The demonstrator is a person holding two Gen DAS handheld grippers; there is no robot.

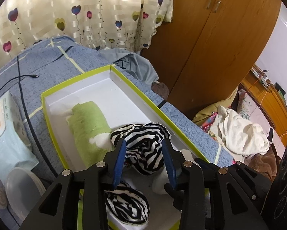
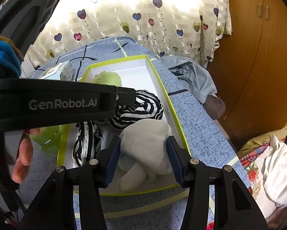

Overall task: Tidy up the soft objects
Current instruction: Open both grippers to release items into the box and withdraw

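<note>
The left tool [image 1: 144, 149] stands partly open around a zebra-striped bundle [image 1: 143, 145] in the green-rimmed box [image 1: 162, 113] on the bed, pads not pressing. Ahead-left lies a green roll [image 1: 87, 122]. The right tool [image 2: 143, 151] brackets a white bundle [image 2: 147, 140], pads just touching; the left tool's body crosses in front.

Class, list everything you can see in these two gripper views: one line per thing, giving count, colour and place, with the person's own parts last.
Box: one, white inside with lime rim, on the bed.
Green rolled cloth: one, far half of the box.
Striped bundles: two, black and white, mid box, one between the left gripper's fingers.
White bundle: one, near end of the box, between the right gripper's fingers.
Bedspread: one, blue.
Curtain: one, cream with hearts, behind the bed.
Wardrobe: one, brown wood, right.
Cable: black, on the bedspread.
Left gripper: black, blue pads.
Right gripper: black, blue pads.
Hand: one, lower left of the right view.
</note>
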